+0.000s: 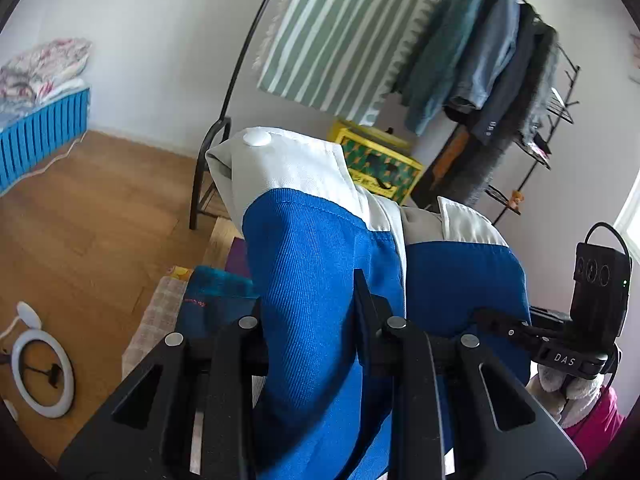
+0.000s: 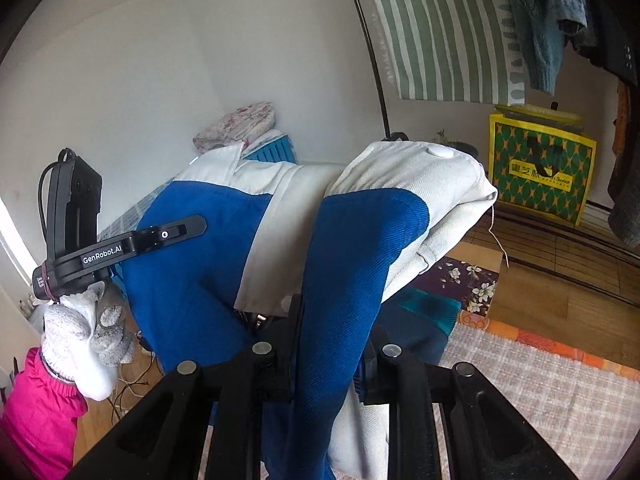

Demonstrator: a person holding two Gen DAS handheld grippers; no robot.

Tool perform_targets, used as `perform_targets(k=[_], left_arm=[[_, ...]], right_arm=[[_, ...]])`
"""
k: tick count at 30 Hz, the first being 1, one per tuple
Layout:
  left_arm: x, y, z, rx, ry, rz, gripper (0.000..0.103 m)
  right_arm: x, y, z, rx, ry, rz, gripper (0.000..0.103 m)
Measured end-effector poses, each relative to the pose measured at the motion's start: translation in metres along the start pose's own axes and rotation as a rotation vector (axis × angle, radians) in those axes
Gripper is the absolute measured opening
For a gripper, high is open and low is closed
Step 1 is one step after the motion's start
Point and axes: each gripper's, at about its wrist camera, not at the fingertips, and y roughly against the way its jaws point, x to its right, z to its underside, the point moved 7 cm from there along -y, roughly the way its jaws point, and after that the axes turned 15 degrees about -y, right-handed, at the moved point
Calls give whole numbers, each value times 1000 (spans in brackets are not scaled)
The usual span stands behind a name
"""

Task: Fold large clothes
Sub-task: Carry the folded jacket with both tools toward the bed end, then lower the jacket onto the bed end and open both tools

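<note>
Low in each frame, the left gripper (image 1: 308,320) and right gripper (image 2: 334,344) each clamp the blue-and-white garment (image 1: 320,240) (image 2: 360,240), which fills mid-frame.

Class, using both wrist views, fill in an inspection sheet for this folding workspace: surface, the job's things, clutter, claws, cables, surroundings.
Surface: patterned rug on a wooden floor.
Job's things: blue-and-white garment, lifted, bunched.
Clutter: ring light on the floor; yellow-green bag by the wall.
Claws: left claw and right claw each shut on a fold of the garment.
Cables: black cable looped on the right claw's camera unit.
Surroundings: clothes rack, striped hanging cloth, bed.
</note>
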Motion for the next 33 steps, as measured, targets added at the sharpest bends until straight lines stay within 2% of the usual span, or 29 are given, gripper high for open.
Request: perform_targets(k=[4, 6, 8, 9, 11, 15, 19, 23, 28, 33], left_arm=[[-42, -56, 33, -67, 45, -40, 25], [-63, -90, 57, -156, 23, -132, 26], [-85, -121, 85, -259, 34, -205, 29], [-91, -132, 95, -281, 46, -199, 35], [-96, -143, 102, -268, 61, -177, 39], [-106, -149, 103, -269, 65, -148, 44], [-111, -143, 99, -277, 77, -159, 49], [-103, -128, 85, -275, 38, -242, 49], [-94, -69, 75, -206, 58, -280, 49], [-54, 6, 56, -125, 40, -261, 49]], right_arm=[[42, -62, 0, -54, -48, -35, 19], [73, -92, 3, -82, -97, -41, 19], [110, -117, 10, -98, -169, 2, 21], [127, -126, 15, -119, -222, -12, 23], [146, -135, 21, -139, -306, -66, 25], [141, -138, 22, -133, -220, -16, 27], [134, -130, 24, -139, -207, 24, 31], [126, -110, 22, -97, -169, 80, 37], [115, -61, 22, -41, -160, 107, 37], [90, 10, 23, 7, -139, 119, 37]])
